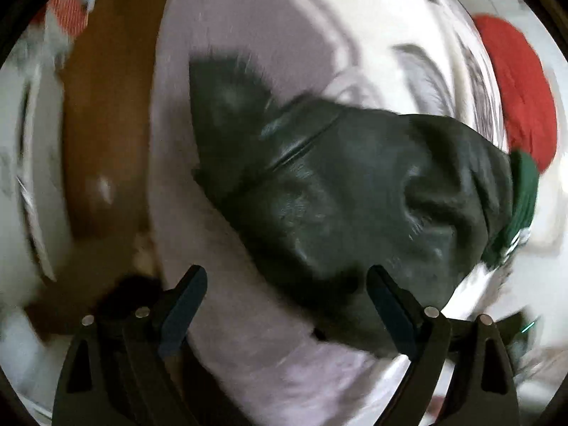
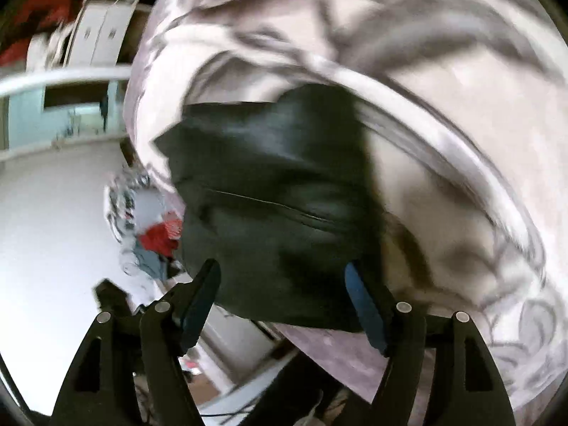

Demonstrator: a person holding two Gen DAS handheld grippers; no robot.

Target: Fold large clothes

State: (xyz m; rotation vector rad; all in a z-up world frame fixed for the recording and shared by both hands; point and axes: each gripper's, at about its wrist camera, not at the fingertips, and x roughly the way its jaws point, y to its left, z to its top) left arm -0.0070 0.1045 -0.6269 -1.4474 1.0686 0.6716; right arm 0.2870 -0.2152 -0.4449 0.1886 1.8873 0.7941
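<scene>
Dark garment just ahead of both gaping claws, left and right.

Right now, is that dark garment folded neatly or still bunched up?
Bunched up. The dark garment lies in a creased, uneven heap on the pale patterned bedcover, and neither open claw grips it.

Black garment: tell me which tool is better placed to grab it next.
Right, probably. The right tool is open with the black garment's near edge lying between its fingers. The left tool is also open, but only a corner reaches its gap. Both views are blurred.
</scene>
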